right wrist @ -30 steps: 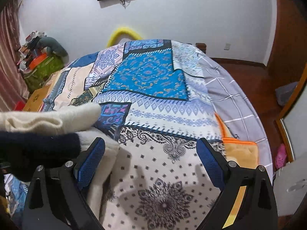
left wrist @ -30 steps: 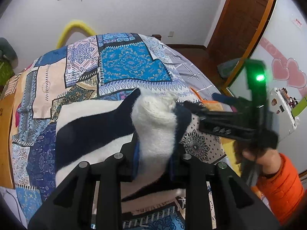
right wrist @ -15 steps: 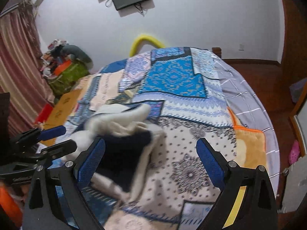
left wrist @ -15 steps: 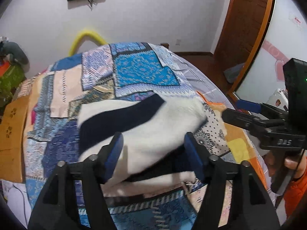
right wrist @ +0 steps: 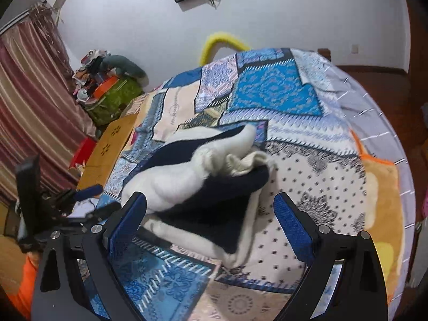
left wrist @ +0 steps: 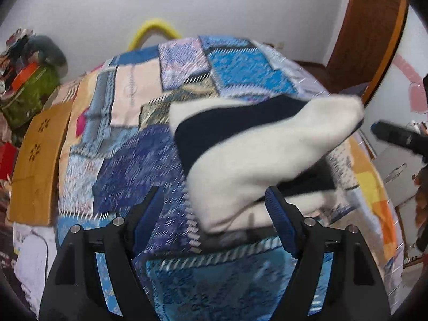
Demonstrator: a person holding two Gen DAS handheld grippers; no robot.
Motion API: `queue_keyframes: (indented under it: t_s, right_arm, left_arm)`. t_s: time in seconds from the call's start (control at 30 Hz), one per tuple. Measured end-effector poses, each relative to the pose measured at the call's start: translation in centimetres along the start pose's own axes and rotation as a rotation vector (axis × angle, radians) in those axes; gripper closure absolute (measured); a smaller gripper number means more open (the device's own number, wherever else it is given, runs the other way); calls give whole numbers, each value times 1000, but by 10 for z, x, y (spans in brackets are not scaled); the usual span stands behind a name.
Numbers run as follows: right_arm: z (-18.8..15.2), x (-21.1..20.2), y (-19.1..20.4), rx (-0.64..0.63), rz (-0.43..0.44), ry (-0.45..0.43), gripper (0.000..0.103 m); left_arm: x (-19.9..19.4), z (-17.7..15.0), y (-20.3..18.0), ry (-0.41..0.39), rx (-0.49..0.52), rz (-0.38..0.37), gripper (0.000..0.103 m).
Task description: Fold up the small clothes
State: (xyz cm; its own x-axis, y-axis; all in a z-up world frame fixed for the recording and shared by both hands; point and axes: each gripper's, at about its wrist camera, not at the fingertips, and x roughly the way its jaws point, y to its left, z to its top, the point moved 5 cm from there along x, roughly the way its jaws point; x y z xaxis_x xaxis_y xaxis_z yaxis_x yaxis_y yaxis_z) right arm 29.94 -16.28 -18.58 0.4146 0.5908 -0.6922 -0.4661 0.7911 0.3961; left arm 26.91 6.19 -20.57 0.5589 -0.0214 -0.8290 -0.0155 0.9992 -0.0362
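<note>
Left wrist view: my left gripper [left wrist: 214,211] stands wide, blue pads [left wrist: 281,224] parted, nothing between them. The sweater [left wrist: 256,155], cream with navy bands, lies bunched on the quilt [left wrist: 128,160] just ahead and a little right of the gripper; its near cream fold sits close to my right-side pad, though blur keeps me from saying whether they touch. Frame is smeared, so fine detail is lost. Far right of this view, a dark finger of my right gripper [left wrist: 398,136] pokes in, apart from the sweater. A wooden board [left wrist: 37,160] lies off to the left past the quilt's edge. Right wrist view: my right gripper [right wrist: 211,216] is also spread wide, holding nothing. The sweater [right wrist: 198,187] is directly ahead, between and beyond the pads [right wrist: 294,227], in a loose heap: cream layer on top, navy band under it, cream hem lowest on the quilt [right wrist: 307,165]. The left pad sits just beside the heap's near edge. My left gripper [right wrist: 67,214] shows at the far left, fingers parted, clear of the sweater. A yellow loop [right wrist: 222,41] rises beyond the quilt's far end.
</note>
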Motion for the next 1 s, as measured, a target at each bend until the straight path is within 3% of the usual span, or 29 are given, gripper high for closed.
queue_keyframes:
  t_s: [0.33, 0.53, 0.7, 1.0]
  right_arm:
    - [7, 35, 9, 24, 12, 36, 9]
    - [12, 44, 12, 26, 18, 37, 32]
    - [22, 39, 19, 14, 16, 2, 62]
    - [36, 8, 56, -78, 59, -100, 78]
  left_arm:
    - [45, -24, 15, 102, -39, -5, 26]
    - [55, -23, 19, 106, -65, -33, 26]
    - [51, -21, 24, 84, -107, -46, 26]
    - [43, -14, 23, 42, -85, 26, 26]
